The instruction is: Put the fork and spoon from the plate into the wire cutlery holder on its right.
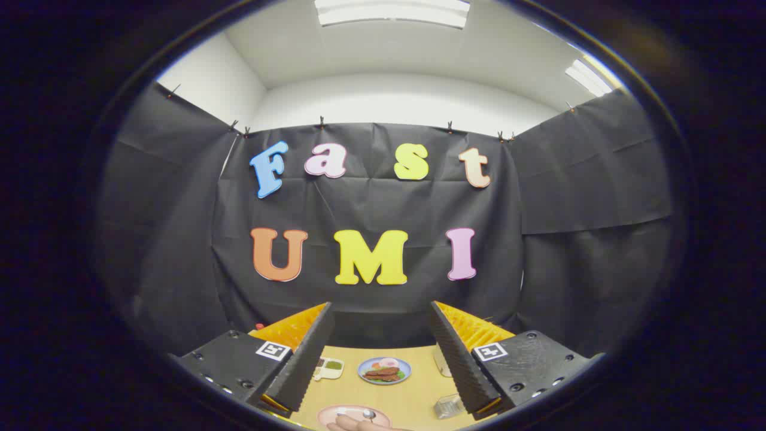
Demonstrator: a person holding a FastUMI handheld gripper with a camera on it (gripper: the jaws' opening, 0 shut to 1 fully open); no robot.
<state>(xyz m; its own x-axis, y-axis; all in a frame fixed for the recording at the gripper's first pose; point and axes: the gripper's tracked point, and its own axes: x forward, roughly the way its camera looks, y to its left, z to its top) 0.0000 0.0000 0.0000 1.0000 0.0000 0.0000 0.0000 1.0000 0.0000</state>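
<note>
Spoon point(368, 413) on plate point(335, 413) — jaws apart

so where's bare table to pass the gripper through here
Bare wood runs between the blue food plate and the pink plate, between the open gripper's fingers. It is crowded nearest: a hand lies on the pink plate, with the wire holder right.

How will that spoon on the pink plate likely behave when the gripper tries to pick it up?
The spoon looks like shiny metal, so it is probably stiff and may slip between the fingers. It lies low on the pink plate, so it could skid across the plate when nudged. A hand sits at the plate's near edge. The gripper is open, well above the table.
</note>
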